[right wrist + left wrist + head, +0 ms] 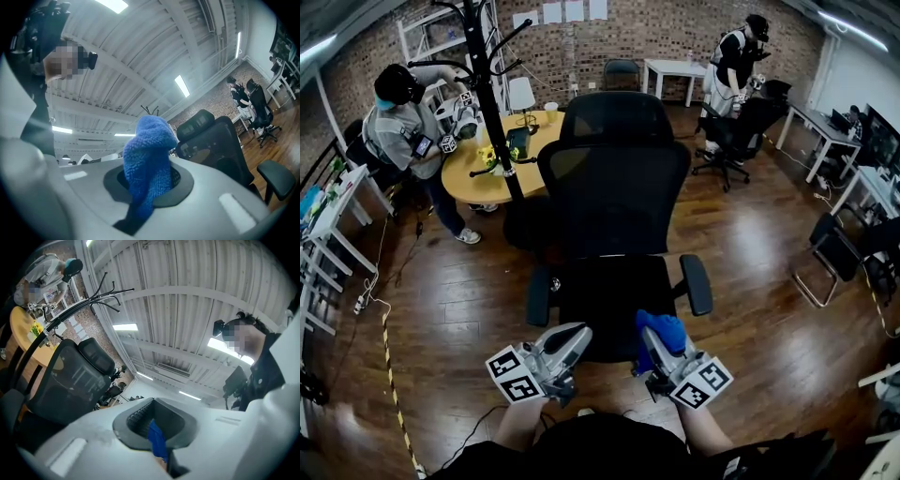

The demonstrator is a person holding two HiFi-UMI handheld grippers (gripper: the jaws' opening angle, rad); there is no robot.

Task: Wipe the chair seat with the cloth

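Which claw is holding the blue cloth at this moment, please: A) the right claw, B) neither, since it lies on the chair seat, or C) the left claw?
A: the blue cloth is bunched between the jaws of the right claw, near the front edge of the chair seat.

one cloth [661, 330], two grippers [577, 336] [654, 349], perhaps four chairs [614, 187], two other people [403, 127].

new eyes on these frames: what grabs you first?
The big black office chair fills the middle of the head view, its seat right ahead of both grippers. Next comes the bright blue cloth, bunched in the shut jaws of the right gripper near the seat's front edge. Behind, a black coat stand rises beside a round yellow table.
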